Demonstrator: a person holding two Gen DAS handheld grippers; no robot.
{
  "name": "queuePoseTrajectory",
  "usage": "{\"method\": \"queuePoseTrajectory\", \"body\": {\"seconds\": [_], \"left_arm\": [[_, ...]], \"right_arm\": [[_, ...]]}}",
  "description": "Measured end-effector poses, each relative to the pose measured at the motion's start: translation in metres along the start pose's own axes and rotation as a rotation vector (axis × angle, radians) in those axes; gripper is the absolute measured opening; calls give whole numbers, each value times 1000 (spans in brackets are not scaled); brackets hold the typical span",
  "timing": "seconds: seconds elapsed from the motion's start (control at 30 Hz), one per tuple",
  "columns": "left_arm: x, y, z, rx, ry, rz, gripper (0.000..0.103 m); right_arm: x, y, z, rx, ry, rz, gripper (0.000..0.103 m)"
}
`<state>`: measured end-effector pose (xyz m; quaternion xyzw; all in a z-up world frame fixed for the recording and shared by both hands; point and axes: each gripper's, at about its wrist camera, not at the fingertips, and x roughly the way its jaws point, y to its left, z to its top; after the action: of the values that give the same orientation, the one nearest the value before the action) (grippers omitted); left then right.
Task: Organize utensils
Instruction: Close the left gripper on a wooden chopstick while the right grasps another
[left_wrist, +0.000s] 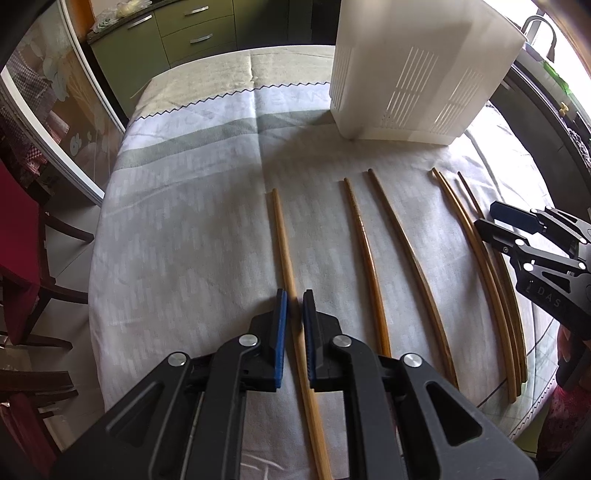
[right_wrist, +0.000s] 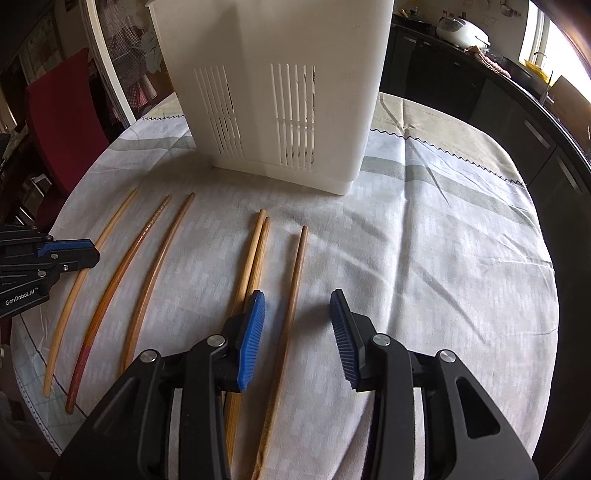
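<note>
Six wooden chopsticks lie spread on the cloth-covered table (left_wrist: 192, 229), all pointing toward the white slotted holder (left_wrist: 406, 74) that stands upright at the far side, apart from their tips. The leftmost, pale chopstick (left_wrist: 282, 236) runs between the two pads of the left gripper (left_wrist: 292, 332); the pads stand close on each side of it, but I cannot tell if they already press the wood. The right gripper (right_wrist: 297, 332) hovers wide open over the darker chopstick (right_wrist: 295, 291) at the right end of the row, and its left pad (right_wrist: 253, 332) overlaps the pair of chopsticks (right_wrist: 255, 251) lying just beside. In my judgement the step in hand is the first pickup, and no chopstick is visibly in the holder yet. The next move calls for closing the left tongs firmly, lifting the stick, turning it upright and lowering it into the holder's open top.
</note>
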<state>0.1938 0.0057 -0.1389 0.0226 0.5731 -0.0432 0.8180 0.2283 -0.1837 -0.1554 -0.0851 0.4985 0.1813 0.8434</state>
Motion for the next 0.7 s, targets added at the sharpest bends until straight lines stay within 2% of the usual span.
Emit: {"method": "queuePoseTrajectory", "body": {"seconds": [0.17, 0.2, 0.23, 0.3, 0.5, 0.7], "left_arm": [[-1, -3, 0, 1, -2, 0, 9], [-1, -3, 0, 1, -3, 0, 8], [-1, -3, 1, 2, -4, -1, 7], [-1, -3, 1, -7, -6, -12, 7], [-3, 4, 3, -30, -19, -34, 6], [-30, 6, 7, -29, -98, -40, 6]], "right_arm": [[1, 0, 1, -3, -8, 1, 34], [0, 0, 1, -3, -9, 5, 28], [1, 0, 1, -1, -11, 7, 16], [1, -1, 2, 5, -13, 12, 8], [-9, -8, 3, 34, -47, 33, 6], [-49, -19, 1, 67, -153, 76, 6]]}}
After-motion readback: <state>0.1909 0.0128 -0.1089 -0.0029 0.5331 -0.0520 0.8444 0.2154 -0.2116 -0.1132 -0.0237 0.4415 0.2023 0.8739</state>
